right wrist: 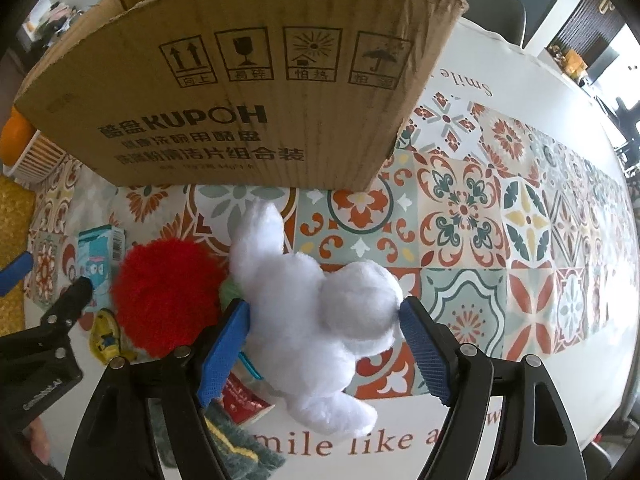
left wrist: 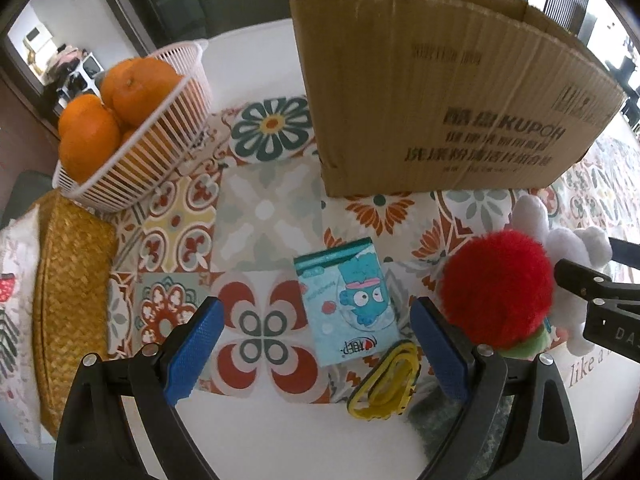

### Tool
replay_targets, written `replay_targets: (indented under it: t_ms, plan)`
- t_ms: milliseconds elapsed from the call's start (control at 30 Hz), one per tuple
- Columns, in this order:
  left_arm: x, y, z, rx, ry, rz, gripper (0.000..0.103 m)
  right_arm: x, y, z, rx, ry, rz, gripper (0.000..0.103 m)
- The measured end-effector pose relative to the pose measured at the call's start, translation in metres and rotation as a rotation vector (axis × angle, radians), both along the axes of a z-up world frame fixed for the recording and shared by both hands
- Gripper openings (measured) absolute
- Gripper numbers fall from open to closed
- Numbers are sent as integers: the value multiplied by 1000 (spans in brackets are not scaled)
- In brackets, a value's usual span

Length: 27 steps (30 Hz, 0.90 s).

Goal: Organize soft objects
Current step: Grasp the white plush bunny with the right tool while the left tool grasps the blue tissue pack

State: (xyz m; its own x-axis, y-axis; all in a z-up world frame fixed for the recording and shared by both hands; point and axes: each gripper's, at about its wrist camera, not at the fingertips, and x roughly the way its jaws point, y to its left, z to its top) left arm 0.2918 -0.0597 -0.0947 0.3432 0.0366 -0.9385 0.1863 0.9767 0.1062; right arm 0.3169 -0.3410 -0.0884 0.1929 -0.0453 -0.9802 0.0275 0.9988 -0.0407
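1. A brown cardboard box [right wrist: 236, 92] printed "KUPOH" stands open-topped at the back of the bench [right wrist: 540, 240]; its inside cannot be seen from either view.
2. A white slatted basket [left wrist: 160, 148] to the box's left holds several oranges [left wrist: 90, 136].
3. A woven straw mat [left wrist: 72, 300] lies at the left edge of the bench.
4. The white plush toy [right wrist: 320, 312], fluffy with a long limb pointing toward the box, lies on the patterned cloth in front of the box, touching a red pom-pom [right wrist: 168, 296].
5. The right tongs [right wrist: 324, 348] are spread wide, one pad on each side of the white plush, not yet squeezing it.
6. The left tongs [left wrist: 316, 356] are released, hanging over a blue cartoon-printed packet [left wrist: 348, 300], with a small yellow item [left wrist: 384, 384] just beside the packet.
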Motion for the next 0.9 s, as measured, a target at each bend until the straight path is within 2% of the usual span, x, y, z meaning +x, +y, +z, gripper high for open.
replay_targets:
  t_ms: [300,400,567,700,833,900]
  plan:
    - [8,-1,-22,-24,51,10,94,5,-1,-12,-3,-4,-2,88]
    - [14,-2,-30,-29,65,15,91,8,-2,-18,-3,-5,-5,90]
    - [22,1,-46,-47,99,30,78,14,-7,-36,-2,21,-19,91]
    - [26,2,-53,-51,110,38,72,16,-4,-40,-23,8,-5,91]
    - [29,3,-56,-88,115,38,57,15,-2,-41,-24,0,-13,90]
    - [25,1,-55,-83,109,35,56,14,-1,-42,-21,-6,-14,90]
